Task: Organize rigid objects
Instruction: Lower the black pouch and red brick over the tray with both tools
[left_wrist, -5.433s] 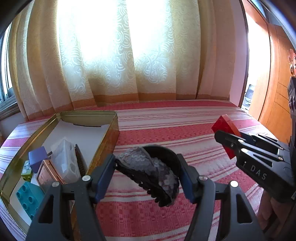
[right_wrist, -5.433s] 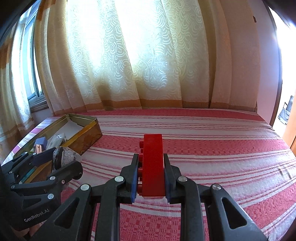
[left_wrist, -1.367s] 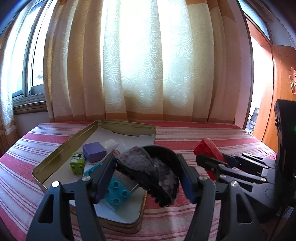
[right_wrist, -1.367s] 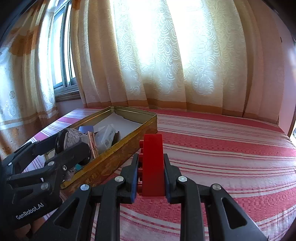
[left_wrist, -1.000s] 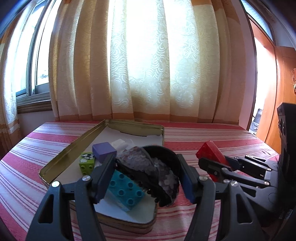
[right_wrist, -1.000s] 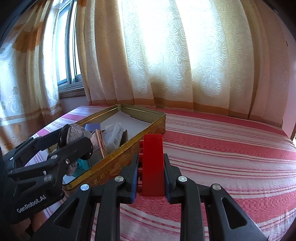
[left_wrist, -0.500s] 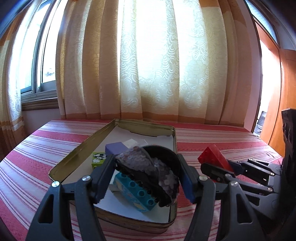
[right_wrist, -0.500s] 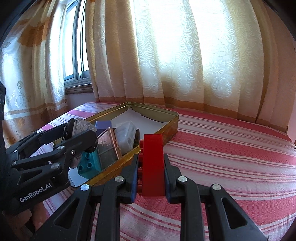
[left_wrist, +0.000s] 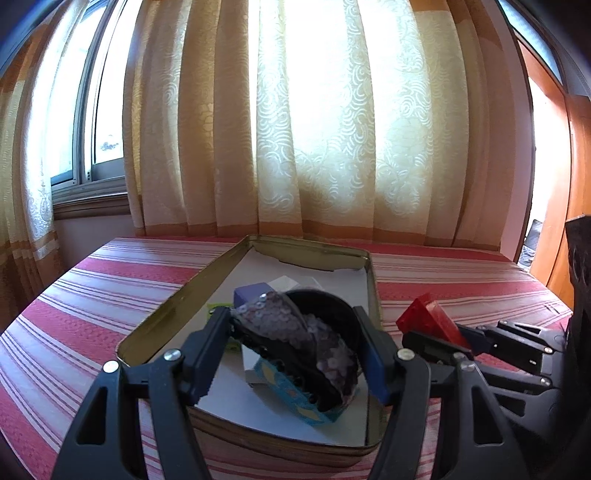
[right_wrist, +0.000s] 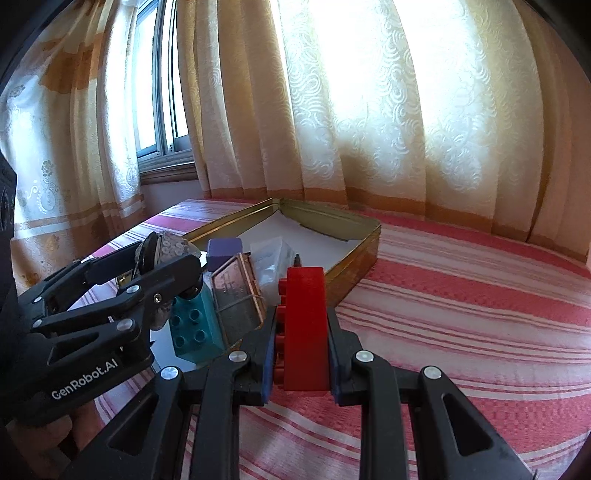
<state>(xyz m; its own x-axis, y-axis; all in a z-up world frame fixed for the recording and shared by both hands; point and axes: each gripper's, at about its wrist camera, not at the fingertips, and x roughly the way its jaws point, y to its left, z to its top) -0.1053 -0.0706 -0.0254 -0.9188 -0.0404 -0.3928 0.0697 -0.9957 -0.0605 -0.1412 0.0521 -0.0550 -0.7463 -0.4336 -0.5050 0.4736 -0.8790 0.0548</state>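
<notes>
My left gripper (left_wrist: 295, 350) is shut on a black hair clip with grey sequins (left_wrist: 291, 339) and holds it over the near end of an open gold tin (left_wrist: 306, 251). The tin holds a teal brick (right_wrist: 194, 325), a purple block (right_wrist: 223, 249), a copper-framed box (right_wrist: 236, 295) and a clear plastic case (right_wrist: 271, 258). My right gripper (right_wrist: 301, 350) is shut on a red brick (right_wrist: 306, 325), just right of the tin's near corner. The red brick also shows in the left wrist view (left_wrist: 430, 321), and the left gripper with its clip in the right wrist view (right_wrist: 162, 266).
The tin lies on a red and white striped cloth (right_wrist: 461, 295). Cream curtains (left_wrist: 314, 129) hang behind the far edge, with a window (right_wrist: 162, 92) at the left. A white paper liner (left_wrist: 258, 280) covers the tin's floor.
Both grippers have moved left, toward the tin. The clip now hangs over the tin's near end and the red brick is beside its near corner. Both grips are unchanged.
</notes>
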